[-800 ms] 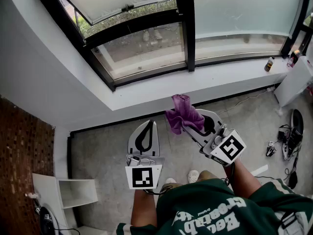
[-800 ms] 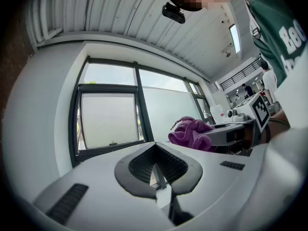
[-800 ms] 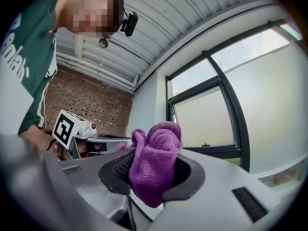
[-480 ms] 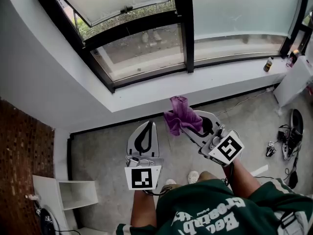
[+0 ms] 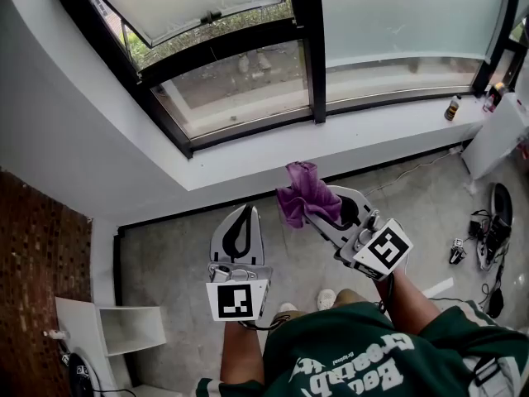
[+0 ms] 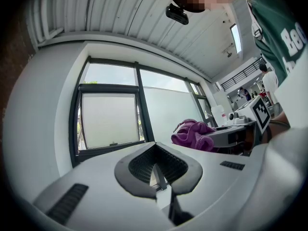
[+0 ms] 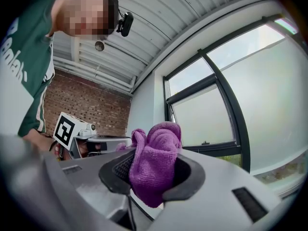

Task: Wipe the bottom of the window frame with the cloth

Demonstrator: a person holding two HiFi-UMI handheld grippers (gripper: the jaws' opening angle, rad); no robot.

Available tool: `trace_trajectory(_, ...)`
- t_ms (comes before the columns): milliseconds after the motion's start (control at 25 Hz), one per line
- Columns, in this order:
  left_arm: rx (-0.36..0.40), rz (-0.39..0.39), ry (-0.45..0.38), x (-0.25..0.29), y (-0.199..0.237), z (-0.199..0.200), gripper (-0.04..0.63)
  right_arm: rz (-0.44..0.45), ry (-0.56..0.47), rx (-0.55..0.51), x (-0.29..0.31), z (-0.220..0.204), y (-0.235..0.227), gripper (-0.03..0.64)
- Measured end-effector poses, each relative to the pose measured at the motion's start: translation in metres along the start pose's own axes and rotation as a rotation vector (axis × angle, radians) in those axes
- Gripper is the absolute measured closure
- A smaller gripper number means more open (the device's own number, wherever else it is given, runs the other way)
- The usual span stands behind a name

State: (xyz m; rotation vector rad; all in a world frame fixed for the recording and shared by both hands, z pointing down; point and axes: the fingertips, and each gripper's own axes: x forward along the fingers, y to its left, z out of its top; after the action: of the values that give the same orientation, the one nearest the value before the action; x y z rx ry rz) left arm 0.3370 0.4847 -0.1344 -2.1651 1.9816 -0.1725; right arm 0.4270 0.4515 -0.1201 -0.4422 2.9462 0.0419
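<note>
Purple cloth (image 5: 307, 193), pinched in the right gripper (image 5: 321, 208), has the window frame's bottom rail (image 5: 248, 128) at 12 o'clock, running 9 to 3, while the left gripper (image 5: 241, 234), jaws together and empty, hangs farther back.

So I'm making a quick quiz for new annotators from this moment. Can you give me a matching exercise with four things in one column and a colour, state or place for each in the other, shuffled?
Column one:
1. cloth
2. left gripper
3. window frame
4. small bottle

Column two:
A. black
B. purple
C. jaws together, nothing between them
D. standing on the sill, far right in the head view

Pairs: 1-B, 2-C, 3-A, 4-D
</note>
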Motion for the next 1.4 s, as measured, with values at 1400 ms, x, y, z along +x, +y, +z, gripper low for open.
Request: trace_trajectory(1400, 0.016, 0.022, 0.013, 0.051, 0.020, -0.019, 0.588, 0.006, 0.003, 0.037, 0.024, -0.031, -0.045, 0.486)
